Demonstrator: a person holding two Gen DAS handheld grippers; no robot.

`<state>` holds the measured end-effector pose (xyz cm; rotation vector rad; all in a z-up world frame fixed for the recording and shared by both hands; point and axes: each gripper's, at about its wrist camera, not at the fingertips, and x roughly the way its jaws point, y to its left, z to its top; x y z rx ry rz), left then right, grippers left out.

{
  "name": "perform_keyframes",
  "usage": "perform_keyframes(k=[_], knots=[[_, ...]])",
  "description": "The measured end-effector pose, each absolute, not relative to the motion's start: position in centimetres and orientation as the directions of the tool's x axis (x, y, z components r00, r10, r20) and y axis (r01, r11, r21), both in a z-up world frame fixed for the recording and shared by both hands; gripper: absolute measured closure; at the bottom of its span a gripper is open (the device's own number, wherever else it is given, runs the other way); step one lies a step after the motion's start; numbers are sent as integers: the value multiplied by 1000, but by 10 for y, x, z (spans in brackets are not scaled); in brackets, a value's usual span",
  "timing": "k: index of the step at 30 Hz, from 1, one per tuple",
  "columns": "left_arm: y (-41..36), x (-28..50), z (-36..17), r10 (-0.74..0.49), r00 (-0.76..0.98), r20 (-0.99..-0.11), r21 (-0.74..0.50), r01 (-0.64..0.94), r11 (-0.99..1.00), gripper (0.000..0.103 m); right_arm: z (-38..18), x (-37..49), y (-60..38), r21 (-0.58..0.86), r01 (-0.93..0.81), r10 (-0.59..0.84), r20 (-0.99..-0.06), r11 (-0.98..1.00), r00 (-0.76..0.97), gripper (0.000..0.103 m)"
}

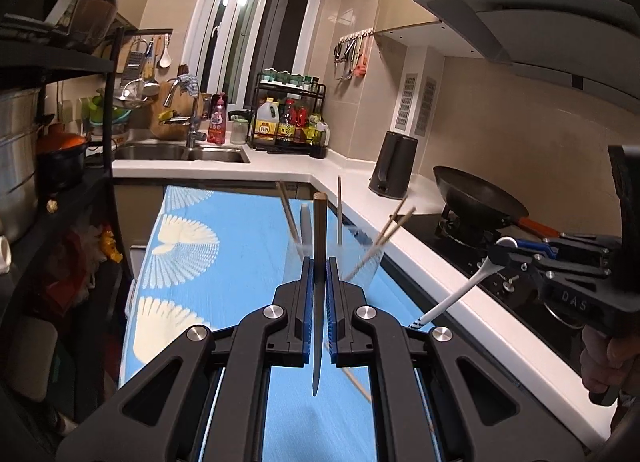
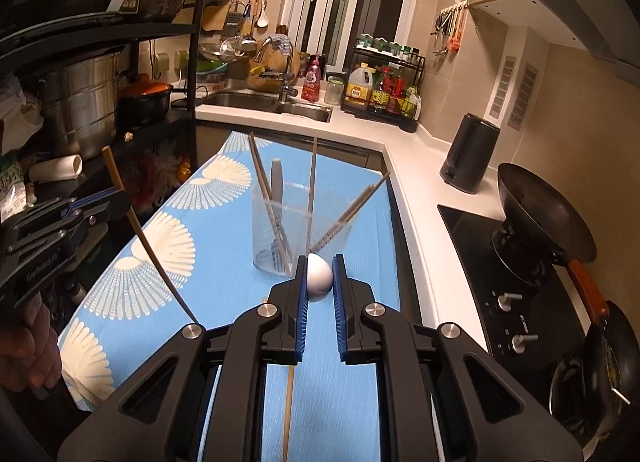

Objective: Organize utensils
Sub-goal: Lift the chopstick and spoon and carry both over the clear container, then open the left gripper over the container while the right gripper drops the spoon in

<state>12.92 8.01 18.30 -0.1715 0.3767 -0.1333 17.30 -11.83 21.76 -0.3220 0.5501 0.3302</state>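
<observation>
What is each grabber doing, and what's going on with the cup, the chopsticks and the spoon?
Left gripper: shut on a brown chopstick, held upright.
Right gripper: shut on a white spoon.
Clear cup: standing upright on the blue cloth, holding several chopsticks and a grey utensil.
Loose chopstick: lying flat on the cloth.
Wok: sitting on the stove.
</observation>
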Motion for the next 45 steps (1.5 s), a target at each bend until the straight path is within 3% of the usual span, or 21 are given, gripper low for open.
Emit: perform_keyframes(k=[13, 18, 26, 36, 37, 39, 40, 42, 45], knots=[[62, 231, 289, -174, 946, -274, -131, 142, 981, 97, 295, 250, -103, -218, -402, 270, -459, 889, 846, 91], [49, 284, 285, -191, 912, -362, -115, 159, 980, 97, 287, 296, -93, -221, -396, 246, -498, 891, 831, 91], [37, 337, 223, -131, 789, -600, -29, 142, 989, 97, 237, 337, -83, -218, -420, 223, -592, 881, 774, 91], [35, 356, 173, -130, 708, -695, -21, 160, 987, 96, 194, 366, -74, -185, -451, 211, -690, 873, 692, 90], [36, 356, 173, -131, 706, -696, -23, 161, 987, 94, 191, 368, -74, -175, -449, 211, -699, 876, 684, 90], [36, 356, 175, -134, 709, -693, -29, 158, 987, 66, 193, 368, -76, -174, -434, 200, -698, 884, 688, 84], [37, 354, 179, -141, 720, -680, -37, 158, 987, 60, 195, 368, -78, -174, -426, 196, -695, 888, 692, 81], [40, 345, 190, -151, 745, -650, -48, 158, 986, 57, 205, 364, -83, -170, -407, 194, -677, 897, 710, 73], [46, 333, 205, -161, 775, -611, -79, 143, 987, 57, 222, 353, -86, -184, -395, 193, -644, 900, 740, 70]])
